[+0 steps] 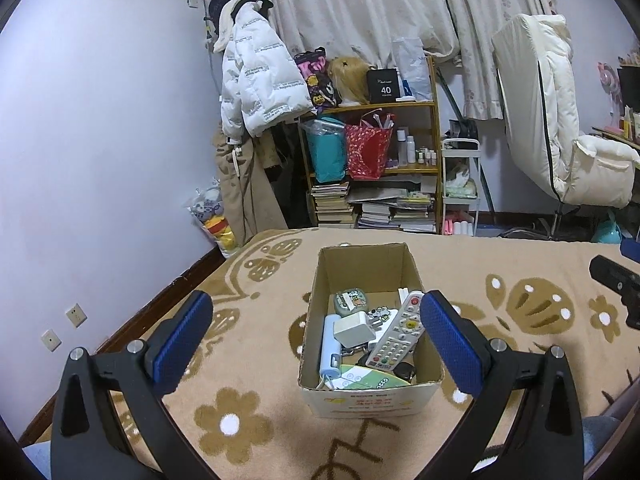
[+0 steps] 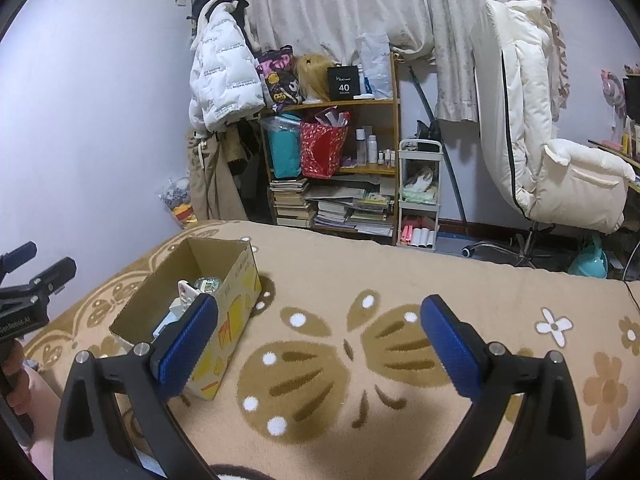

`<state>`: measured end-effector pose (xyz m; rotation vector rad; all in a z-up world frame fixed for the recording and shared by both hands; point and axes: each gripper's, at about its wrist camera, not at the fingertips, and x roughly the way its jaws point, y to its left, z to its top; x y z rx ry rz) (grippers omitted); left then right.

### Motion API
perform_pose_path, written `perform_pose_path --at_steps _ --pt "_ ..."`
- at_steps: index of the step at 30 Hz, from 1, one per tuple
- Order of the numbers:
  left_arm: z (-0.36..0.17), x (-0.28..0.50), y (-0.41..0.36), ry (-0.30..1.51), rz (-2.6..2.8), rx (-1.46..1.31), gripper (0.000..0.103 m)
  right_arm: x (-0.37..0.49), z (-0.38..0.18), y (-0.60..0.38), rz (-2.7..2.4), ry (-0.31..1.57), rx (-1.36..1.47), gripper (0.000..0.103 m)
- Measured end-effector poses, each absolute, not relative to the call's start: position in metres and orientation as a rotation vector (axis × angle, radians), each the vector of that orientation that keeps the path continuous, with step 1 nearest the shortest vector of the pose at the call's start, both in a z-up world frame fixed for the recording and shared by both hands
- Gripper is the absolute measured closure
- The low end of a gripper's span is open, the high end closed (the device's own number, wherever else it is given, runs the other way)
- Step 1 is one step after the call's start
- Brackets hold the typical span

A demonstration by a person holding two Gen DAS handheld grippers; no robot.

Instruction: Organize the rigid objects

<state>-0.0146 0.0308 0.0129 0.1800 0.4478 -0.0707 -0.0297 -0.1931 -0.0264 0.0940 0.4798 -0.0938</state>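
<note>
An open cardboard box (image 1: 424, 390) stands on the tan flower-patterned blanket (image 1: 256, 412). Inside lie a white remote control (image 1: 396, 334), a white charger plug (image 1: 354, 330), a pale blue stick-shaped device (image 1: 330, 344), a small green round case (image 1: 351, 301) and other small items. My left gripper (image 1: 316, 340) hovers open just in front of and above the box, holding nothing. The same box (image 2: 236, 308) appears at the left of the right wrist view. My right gripper (image 2: 320, 344) is open and empty over bare blanket (image 2: 360, 380) to the box's right.
The other gripper's black body shows at the right edge (image 1: 618, 280) and at the left edge (image 2: 32, 284). Beyond the bed stand a wooden shelf (image 1: 372, 168) of books and bags, a white cart (image 1: 460, 188), a hung white jacket (image 1: 256, 72) and a cream chair (image 1: 560, 128).
</note>
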Motion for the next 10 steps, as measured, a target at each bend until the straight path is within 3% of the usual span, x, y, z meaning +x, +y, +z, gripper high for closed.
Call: perform_pose_path --at_steps 10 --pt "0.0133 -0.0162 0.0297 0.435 -0.098 0.172 0.0 -0.0299 -0.026 -0.1936 -0.088 0.479 0.102 0.0"
